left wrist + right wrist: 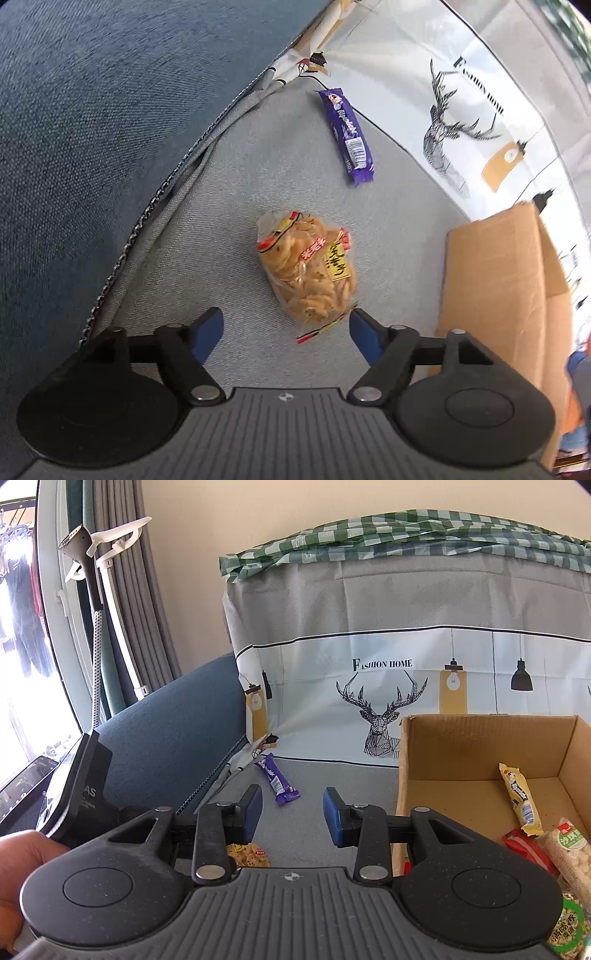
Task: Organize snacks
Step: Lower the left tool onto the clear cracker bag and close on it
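A clear bag of golden crackers [308,271] lies on the grey cloth, just ahead of my open left gripper [286,332]; its near end lies between the fingertips. A purple snack bar [347,134] lies farther off. In the right wrist view the purple bar [279,779] lies ahead of my open, empty right gripper [291,814], and a bit of the cracker bag [249,854] shows under the left finger. The cardboard box [406,775] at right holds a yellow bar [521,799], a red packet [526,847] and other snacks.
A blue sofa arm [92,129] rises to the left. A deer-print cloth [384,701] hangs behind the box. The box's wall [491,280] stands right of the cracker bag. A black garment steamer [81,797] stands at the left.
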